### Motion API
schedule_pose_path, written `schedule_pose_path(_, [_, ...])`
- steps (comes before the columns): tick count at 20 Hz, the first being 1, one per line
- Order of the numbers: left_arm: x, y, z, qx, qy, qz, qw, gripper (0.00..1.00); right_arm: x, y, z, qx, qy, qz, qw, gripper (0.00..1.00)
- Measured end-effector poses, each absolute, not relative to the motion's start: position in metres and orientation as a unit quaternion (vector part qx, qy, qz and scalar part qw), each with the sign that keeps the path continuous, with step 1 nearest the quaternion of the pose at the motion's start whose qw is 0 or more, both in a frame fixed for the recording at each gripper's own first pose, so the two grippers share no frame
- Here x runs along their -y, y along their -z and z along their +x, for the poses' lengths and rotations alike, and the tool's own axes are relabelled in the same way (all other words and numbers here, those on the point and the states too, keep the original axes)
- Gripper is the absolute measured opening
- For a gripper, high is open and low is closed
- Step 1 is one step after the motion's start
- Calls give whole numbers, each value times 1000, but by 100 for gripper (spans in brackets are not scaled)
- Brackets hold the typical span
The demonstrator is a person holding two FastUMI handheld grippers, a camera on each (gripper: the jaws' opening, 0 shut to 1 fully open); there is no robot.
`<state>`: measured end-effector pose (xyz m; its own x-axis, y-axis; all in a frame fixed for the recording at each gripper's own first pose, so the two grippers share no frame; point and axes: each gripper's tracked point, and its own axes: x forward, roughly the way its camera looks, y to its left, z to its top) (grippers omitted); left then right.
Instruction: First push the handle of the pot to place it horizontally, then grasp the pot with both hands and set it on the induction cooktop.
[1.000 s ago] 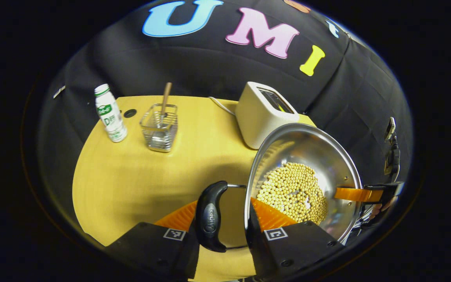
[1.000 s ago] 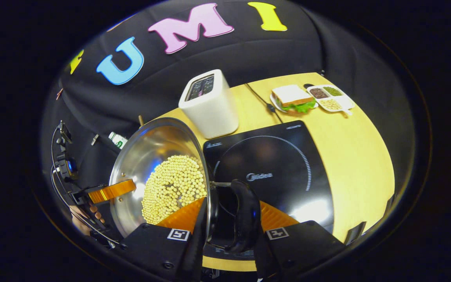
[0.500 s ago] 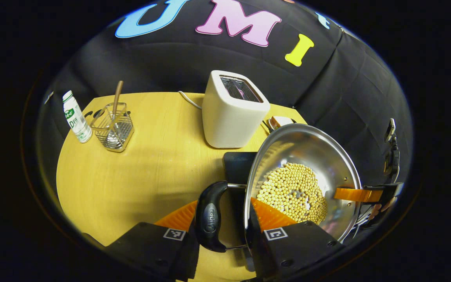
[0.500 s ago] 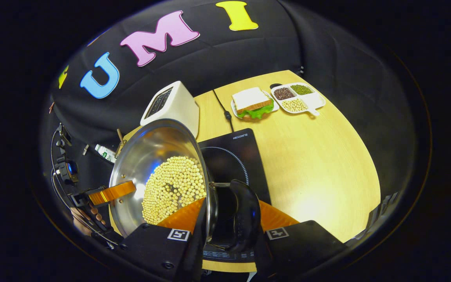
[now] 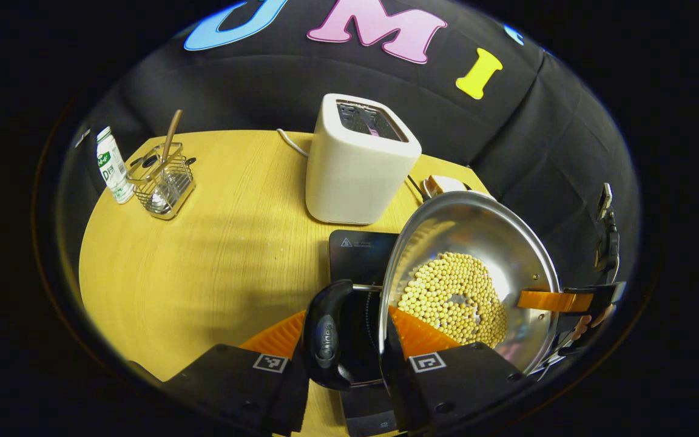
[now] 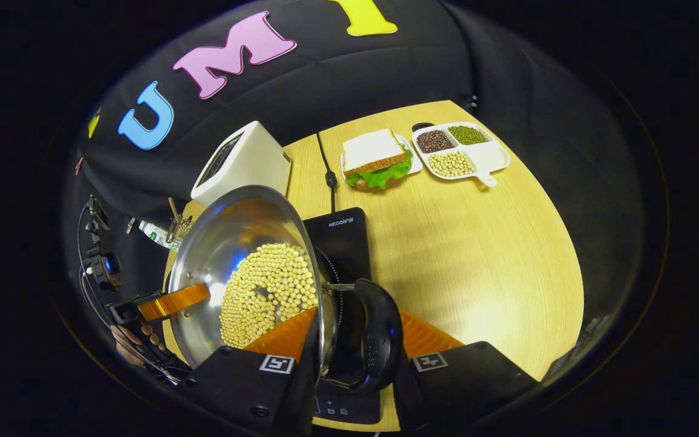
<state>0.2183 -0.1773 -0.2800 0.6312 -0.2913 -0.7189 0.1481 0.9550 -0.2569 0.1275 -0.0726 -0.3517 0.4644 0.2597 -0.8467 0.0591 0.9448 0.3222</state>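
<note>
Orange ribbed fingers of the left gripper (image 5: 344,340) close on a black side handle (image 5: 324,335) of the steel pot (image 5: 495,237), one finger outside the handle and the other against the inside of the rim; across the bowl, the right gripper (image 6: 354,343) clamps the opposite handle (image 6: 380,340) the same way, so the two grips face each other along the pot's handle-to-handle axis. Soybeans (image 5: 454,298) lie heaped on the pot's floor. Held between the grippers, the pot hangs above the black induction cooktop (image 6: 340,233), whose surface shows directly beneath both handles, and appears clear of the glass, though contact cannot be ruled out from these angles. The cooktop lies straight below rather than to either side, so the coming move looks like a level descent shared equally by both hands. Beyond, on the yellow table (image 5: 204,255), stand a white toaster (image 5: 358,161), a wire basket (image 5: 161,182) and a bottle (image 5: 110,165); a sandwich (image 6: 377,159) and a divided dish (image 6: 462,152) sit near the far edge.
</note>
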Motion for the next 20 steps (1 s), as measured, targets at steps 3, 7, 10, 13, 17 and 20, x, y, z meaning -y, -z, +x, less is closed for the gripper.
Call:
schedule_pose_path(3, [177,287,223,-417,114,-89,897,58,71,363,134,-516,-65,160,839,55])
schedule_pose_path(7, [169,294,225,-423,100,-90,896,58,73,374,133,-529,-74,162,830,51])
schedule_pose_path(10, [166,296,227,-421,98,-87,897,59,79,377,142,-523,-77,168,832,56])
schedule_pose_path(13, [165,298,226,-426,95,-79,896,61,76,378,140,-520,-78,172,833,58])
schedule_pose_path(17, [166,300,221,-432,90,-26,897,70,77,376,141,-515,-78,161,838,60])
schedule_pose_path(20, [164,297,214,-428,86,-4,900,89,78,371,140,-510,-74,172,839,76])
